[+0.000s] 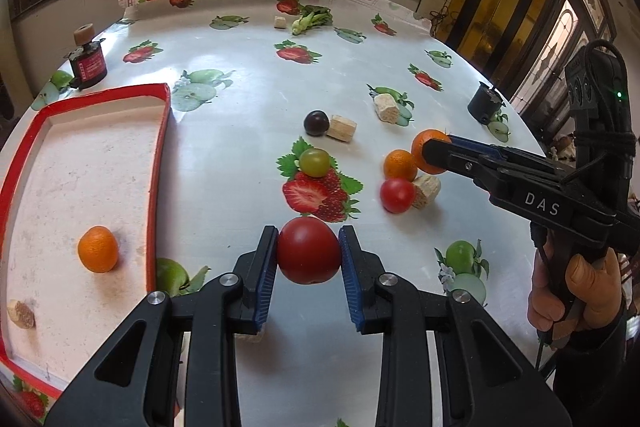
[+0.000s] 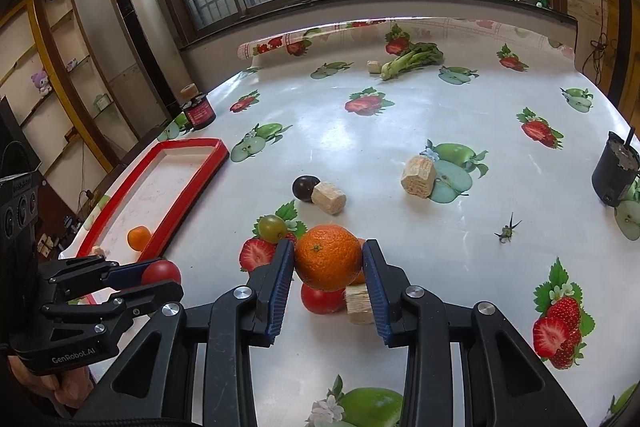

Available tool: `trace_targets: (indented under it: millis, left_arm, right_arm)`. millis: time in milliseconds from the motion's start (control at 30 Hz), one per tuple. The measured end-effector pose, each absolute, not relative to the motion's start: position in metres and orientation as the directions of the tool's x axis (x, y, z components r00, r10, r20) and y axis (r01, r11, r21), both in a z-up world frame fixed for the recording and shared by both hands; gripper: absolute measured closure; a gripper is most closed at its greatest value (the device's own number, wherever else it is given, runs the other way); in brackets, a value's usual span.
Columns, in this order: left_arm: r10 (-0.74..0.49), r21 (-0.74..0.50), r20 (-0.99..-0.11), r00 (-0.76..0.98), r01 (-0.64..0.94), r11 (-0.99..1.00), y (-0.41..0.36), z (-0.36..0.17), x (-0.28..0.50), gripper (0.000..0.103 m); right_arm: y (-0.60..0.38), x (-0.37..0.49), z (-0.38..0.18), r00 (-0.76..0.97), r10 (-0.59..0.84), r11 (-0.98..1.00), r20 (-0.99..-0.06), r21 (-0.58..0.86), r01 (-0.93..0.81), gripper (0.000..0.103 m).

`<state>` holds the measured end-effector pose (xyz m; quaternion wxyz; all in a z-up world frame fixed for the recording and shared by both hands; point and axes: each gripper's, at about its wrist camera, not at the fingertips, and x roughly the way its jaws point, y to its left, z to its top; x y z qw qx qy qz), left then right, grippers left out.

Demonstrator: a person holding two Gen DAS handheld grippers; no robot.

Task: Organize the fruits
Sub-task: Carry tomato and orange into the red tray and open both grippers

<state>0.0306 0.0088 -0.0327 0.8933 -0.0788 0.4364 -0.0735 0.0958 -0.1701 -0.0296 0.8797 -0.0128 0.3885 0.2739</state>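
One orange (image 1: pixel 98 243) lies in the red-rimmed tray (image 1: pixel 158 163) at nine o'clock. The left claw (image 1: pixel 308 255) clamps a red tomato (image 1: pixel 309 251), the right claw (image 2: pixel 327 259) a lifted orange (image 2: pixel 328 257). I judge that an orange (image 1: pixel 400 165), small tomato (image 1: pixel 397 195), green grape (image 1: pixel 315 161) and dark plum (image 1: pixel 316 123) remain on the tabletop (image 1: pixel 248 75).

White capitals "DAS" stand on the black side of the right gripper (image 1: pixel 434 155), seen from the left wrist view at the right of the scene. In the right wrist view, "GenRobot.AI" is printed in white along the black body of the left gripper (image 2: pixel 160 281), at the near left. A dark jar (image 1: pixel 89 63) at the far left of the worktop (image 1: pixel 248 79) carries a red label with pale lettering too small to read. Nothing else legible shows.
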Motion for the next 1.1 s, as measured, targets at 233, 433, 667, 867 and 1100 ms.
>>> trace_targets:
  millis: [233,433,667,867,1100]
  left_arm:
    - [-0.163,-0.192,-0.766,0.621,0.021,0.981,0.028,-0.030,0.025,0.075]
    - [-0.140,-0.188,-0.765,0.629,-0.010,0.982,0.044,-0.028,0.021,0.075]
    - [-0.113,-0.184,-0.763,0.636,-0.047,0.982,0.063,-0.027,0.017,0.075]
    - [-0.089,-0.183,-0.764,0.639,-0.082,0.980,0.081,-0.029,0.013,0.075]
    - [-0.056,-0.181,-0.766,0.640,-0.132,0.975,0.105,-0.030,0.009,0.075]
  right_arm:
    - [-0.155,0.092,-0.028,0.535,0.489,0.834,-0.689,0.190,-0.518,0.067]
    - [-0.140,0.089,-0.026,0.523,0.505,0.819,-0.687,0.189,-0.542,0.067]
    - [-0.122,0.085,-0.024,0.506,0.521,0.800,-0.687,0.188,-0.569,0.067]
    - [-0.102,0.082,-0.023,0.486,0.540,0.777,-0.688,0.185,-0.601,0.067]
    - [-0.076,0.079,-0.023,0.459,0.563,0.747,-0.688,0.186,-0.638,0.067]
